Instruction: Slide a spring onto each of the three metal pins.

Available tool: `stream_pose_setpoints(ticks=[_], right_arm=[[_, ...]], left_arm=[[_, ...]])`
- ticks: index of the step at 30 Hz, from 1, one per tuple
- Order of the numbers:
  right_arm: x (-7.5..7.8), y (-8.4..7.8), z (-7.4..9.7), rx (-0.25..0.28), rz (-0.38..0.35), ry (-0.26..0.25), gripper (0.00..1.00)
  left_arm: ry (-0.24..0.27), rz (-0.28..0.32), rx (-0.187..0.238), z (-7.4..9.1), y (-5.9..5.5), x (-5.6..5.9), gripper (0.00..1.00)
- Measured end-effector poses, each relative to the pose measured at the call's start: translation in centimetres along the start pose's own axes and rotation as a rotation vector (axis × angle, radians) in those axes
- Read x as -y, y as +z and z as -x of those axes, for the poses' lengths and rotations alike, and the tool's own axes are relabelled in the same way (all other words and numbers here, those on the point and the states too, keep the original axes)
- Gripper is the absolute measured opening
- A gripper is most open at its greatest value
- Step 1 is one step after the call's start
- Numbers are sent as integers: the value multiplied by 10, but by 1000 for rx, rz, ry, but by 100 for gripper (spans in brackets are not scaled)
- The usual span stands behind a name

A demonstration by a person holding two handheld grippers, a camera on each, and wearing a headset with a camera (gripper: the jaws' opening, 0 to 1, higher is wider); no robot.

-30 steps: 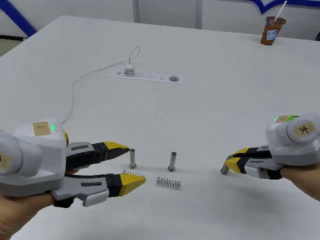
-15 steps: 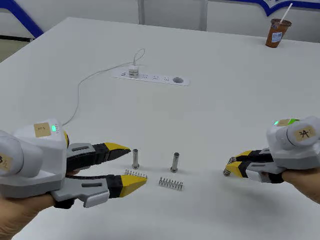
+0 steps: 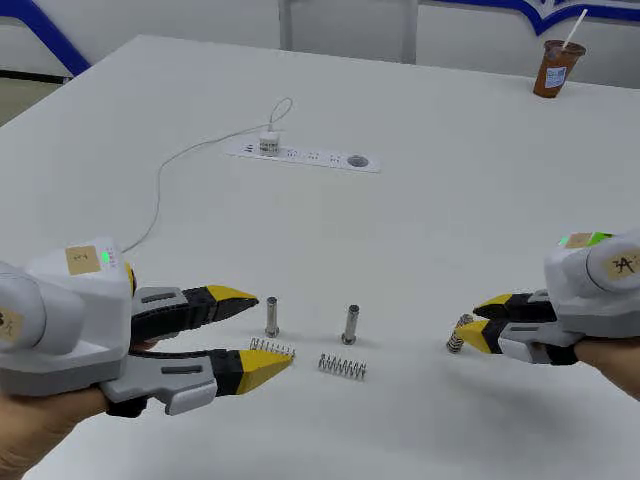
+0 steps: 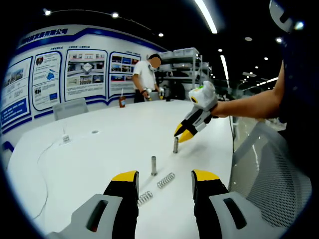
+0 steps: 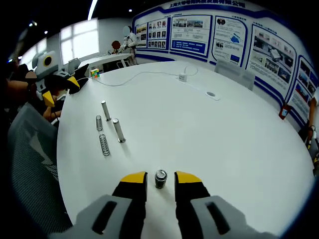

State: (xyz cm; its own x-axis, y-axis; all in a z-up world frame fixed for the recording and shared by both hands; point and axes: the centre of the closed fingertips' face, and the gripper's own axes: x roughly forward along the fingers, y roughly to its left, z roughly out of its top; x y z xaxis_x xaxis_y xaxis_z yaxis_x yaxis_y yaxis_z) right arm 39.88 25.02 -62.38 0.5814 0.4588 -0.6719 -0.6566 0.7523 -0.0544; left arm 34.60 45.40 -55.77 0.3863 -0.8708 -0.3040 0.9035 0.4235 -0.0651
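state of work: the right pin (image 3: 457, 336) stands upright with what appears to be a spring on its shaft. the left pin (image 3: 272, 316) and the middle pin (image 3: 350, 324) stand bare on the tabletop (image 3: 420, 230). two springs lie flat and loose: the near spring (image 3: 272, 348) just on the person's side of the left pin, the second spring (image 3: 342, 367) just on the person's side of the middle pin.

left gripper (image 3: 271, 328): jaws spread wide, holding nothing.

right gripper (image 3: 468, 320): jaws parted narrowly, one on either side of the right pin. the right gripper view shows a gap on both sides, so it grips nothing.

governing relation: the near spring lies just beside the tip of the left gripper's nearer jaw, and the left gripper view places it ahead and inside the jaw span. its long axis runs roughly along the gripper's pointing direction, so the jaws would close across the coil's width. the left gripper is much the nearer to both loose springs; the right gripper is well apart from them. likely next step: pick the near spring, then tip it upright over the left pin.
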Motion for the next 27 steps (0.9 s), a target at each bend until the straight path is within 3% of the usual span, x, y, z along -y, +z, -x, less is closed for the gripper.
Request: stream_pose_setpoints(ticks=[10,18,22,27], right_arm=[[-16,16,6,25,43,15,24],[-27,45,16,66,106,21,24],[-46,58,12,71,146,59,24],[-70,61,0,45,187,126,24]], left_arm=[[4,1,4,3,0,0,44],[5,-3,8,3,1,1,44],[2,-5,12,3,2,2,44],[3,-5,15,4,2,2,44]])
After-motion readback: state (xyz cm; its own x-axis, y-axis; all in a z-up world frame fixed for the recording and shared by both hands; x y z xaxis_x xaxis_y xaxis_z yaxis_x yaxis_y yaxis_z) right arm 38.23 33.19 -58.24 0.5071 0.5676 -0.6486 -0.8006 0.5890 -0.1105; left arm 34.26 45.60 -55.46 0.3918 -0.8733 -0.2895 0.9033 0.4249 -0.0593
